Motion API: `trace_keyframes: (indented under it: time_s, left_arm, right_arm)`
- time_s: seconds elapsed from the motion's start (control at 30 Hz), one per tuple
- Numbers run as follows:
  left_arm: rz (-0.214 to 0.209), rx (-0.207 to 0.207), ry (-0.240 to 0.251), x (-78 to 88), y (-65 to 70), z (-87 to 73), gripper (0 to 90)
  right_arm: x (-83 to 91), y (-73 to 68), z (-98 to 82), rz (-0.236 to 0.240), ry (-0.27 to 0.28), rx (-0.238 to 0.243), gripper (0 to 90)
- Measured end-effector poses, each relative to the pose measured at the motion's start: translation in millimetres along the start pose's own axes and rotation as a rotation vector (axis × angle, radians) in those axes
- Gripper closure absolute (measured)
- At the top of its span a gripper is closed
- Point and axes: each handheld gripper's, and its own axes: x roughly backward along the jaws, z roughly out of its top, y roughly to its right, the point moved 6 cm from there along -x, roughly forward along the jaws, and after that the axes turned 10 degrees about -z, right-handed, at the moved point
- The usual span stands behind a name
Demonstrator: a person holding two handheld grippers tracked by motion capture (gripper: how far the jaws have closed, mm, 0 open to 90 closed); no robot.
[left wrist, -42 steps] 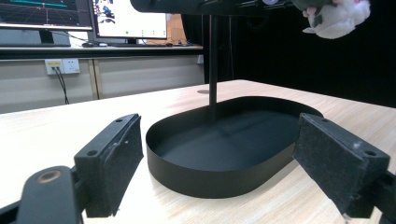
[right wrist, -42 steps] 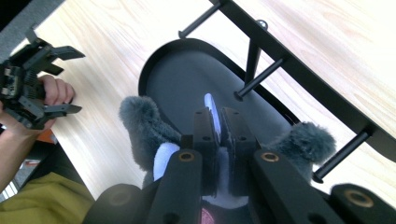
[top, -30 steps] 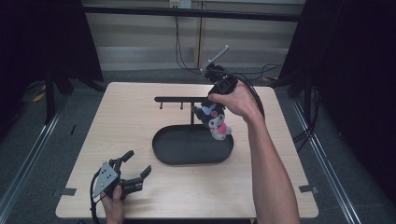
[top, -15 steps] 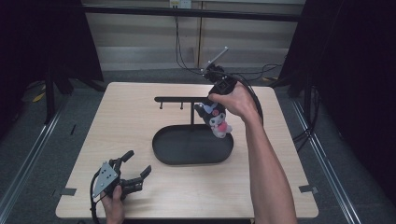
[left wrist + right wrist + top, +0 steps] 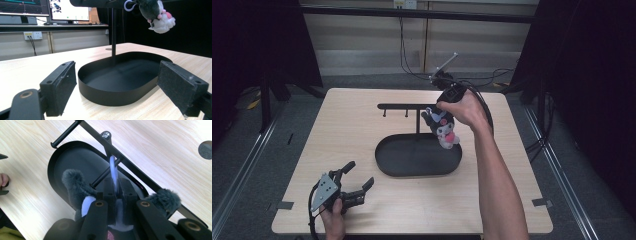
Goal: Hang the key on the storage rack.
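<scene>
Plush toy [image 5: 443, 127], dark grey and white with a pink patch, hangs in the right gripper [image 5: 447, 96] above the 2 o'clock edge of a black oval tray [image 5: 418, 155] in the high view, just beside the horizontal bar of a black stand [image 5: 404, 106] that rises from the tray. At 7 o'clock on the pale wooden table [image 5: 337, 130], the left gripper [image 5: 351, 186] rests in a hand near the front edge, jaws spread wide and holding nothing. From the left gripper view, its two black padded jaws stand far apart at either side, the tray [image 5: 110, 96] lies between them farther off, and the toy [image 5: 157, 15] dangles at 1 o'clock from a white loop [image 5: 128, 5]. From the right gripper view, the jaws are pressed together on the toy's white loop [image 5: 113, 173], which sits against a peg of the stand [image 5: 105, 173]; grey fuzzy ears [image 5: 75, 183] show at either side, with the tray [image 5: 53, 163] beneath.
</scene>
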Motion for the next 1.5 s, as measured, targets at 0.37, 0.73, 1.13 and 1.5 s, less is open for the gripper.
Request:
trace_keyframes:
  time_s: [0.37,0.73,1.13,1.5]
  left_arm:
    - [0.004,0.000,0.002,0.1,-0.1,0.1,15.4]
    - [0.007,0.000,0.008,-0.2,0.3,0.2,15.4]
    - [0.005,-0.005,0.000,0.3,0.0,0.0,15.4]
    - [0.009,-0.002,-0.001,0.4,0.1,-0.2,15.4]
  right_arm:
    - [-7.5,-0.5,-1.2,-0.019,-0.026,0.006,83.1]
    - [-7.3,0.3,-6.0,-0.023,-0.039,0.005,78.3]
    - [3.9,1.1,-14.0,-0.003,0.001,0.004,73.1]
    - [9.0,-8.0,-32.7,0.056,0.088,0.017,65.3]
